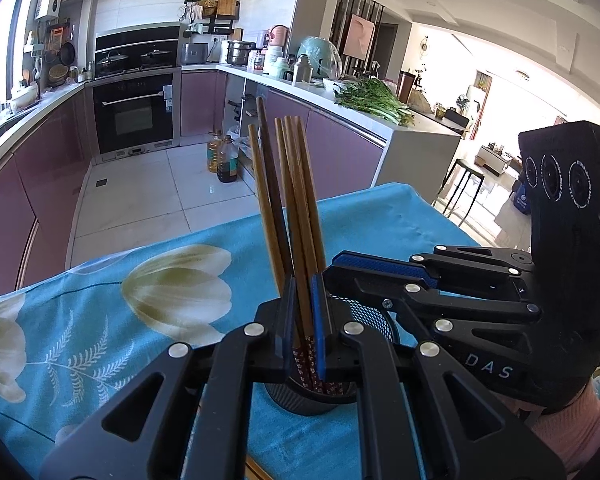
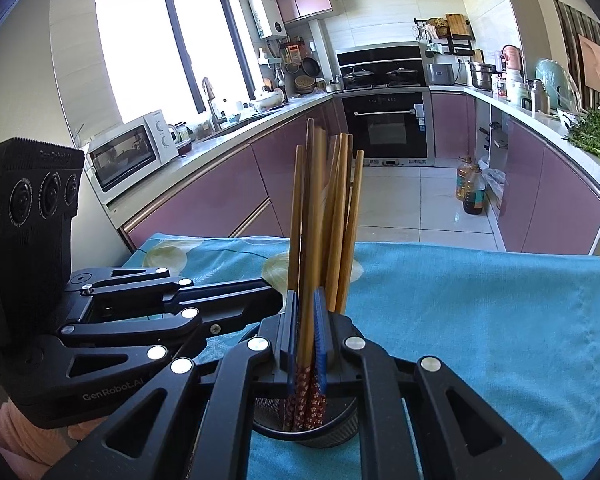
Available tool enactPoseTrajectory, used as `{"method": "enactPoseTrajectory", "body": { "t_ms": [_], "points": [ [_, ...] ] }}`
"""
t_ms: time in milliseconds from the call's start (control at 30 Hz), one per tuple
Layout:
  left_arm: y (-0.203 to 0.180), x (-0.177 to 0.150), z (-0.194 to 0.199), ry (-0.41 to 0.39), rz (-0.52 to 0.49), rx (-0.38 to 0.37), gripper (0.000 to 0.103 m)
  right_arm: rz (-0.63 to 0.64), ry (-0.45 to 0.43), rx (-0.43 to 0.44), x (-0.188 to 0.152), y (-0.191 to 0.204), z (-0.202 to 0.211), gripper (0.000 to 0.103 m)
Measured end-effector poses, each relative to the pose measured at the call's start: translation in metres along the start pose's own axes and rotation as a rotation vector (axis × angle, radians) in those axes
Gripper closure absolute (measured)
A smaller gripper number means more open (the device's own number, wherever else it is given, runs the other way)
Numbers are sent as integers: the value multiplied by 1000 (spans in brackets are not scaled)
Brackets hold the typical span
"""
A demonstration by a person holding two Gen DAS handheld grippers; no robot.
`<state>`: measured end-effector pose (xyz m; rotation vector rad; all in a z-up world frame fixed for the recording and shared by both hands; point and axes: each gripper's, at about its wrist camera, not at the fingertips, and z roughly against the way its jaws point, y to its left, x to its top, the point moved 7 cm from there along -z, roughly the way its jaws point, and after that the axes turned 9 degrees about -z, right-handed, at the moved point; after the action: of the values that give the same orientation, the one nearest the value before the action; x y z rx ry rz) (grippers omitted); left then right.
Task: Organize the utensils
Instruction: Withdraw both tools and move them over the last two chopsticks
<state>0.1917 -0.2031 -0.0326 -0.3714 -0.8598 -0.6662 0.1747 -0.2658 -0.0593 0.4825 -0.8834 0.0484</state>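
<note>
A black mesh cup (image 1: pixel 312 398) (image 2: pixel 340 428) stands on the blue flowered tablecloth (image 1: pixel 100 320) (image 2: pixel 480 320). Several brown wooden chopsticks (image 1: pixel 296 184) (image 2: pixel 332 220) stand upright in it, their red patterned ends down in the cup. My left gripper (image 1: pixel 303 320) is shut on chopsticks just above the cup's rim. My right gripper (image 2: pixel 305 328) is shut on chopsticks in the same bundle. In the left wrist view the right gripper (image 1: pixel 340 270) comes in from the right. The right wrist view has the left gripper (image 2: pixel 276 294) coming in from the left.
The table's far edge drops to a tiled kitchen floor with two oil bottles (image 1: pixel 224 160) (image 2: pixel 470 188). Purple cabinets line both sides, and greens (image 1: pixel 372 100) lie on the right counter. A black stool (image 1: pixel 464 184) stands beyond the table's right corner. A pink sleeve (image 1: pixel 572 428) is behind the right gripper.
</note>
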Motion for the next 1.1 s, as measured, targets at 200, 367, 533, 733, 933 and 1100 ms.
{"method": "enactPoseTrajectory", "body": {
  "t_ms": [200, 367, 533, 733, 933, 1100],
  "points": [
    [5, -9, 11, -20, 16, 12, 86, 2, 2, 9, -4, -2, 5, 95],
    [13, -18, 28, -51, 22, 52, 77, 18, -9, 40, -11, 6, 18, 88],
    [22, -33, 59, -105, 12, 131, 61, 79, -26, 96, -23, 27, 39, 79],
    [38, -66, 81, -96, 27, 223, 40, 133, 38, 156, -56, 47, 40, 65],
    [52, -108, 78, -16, 44, 310, 26, 117, 184, 136, -104, 54, 2, 64],
    [58, -139, 68, 54, 61, 341, 26, 97, 250, 111, -130, 54, -19, 64]
  ]
}}
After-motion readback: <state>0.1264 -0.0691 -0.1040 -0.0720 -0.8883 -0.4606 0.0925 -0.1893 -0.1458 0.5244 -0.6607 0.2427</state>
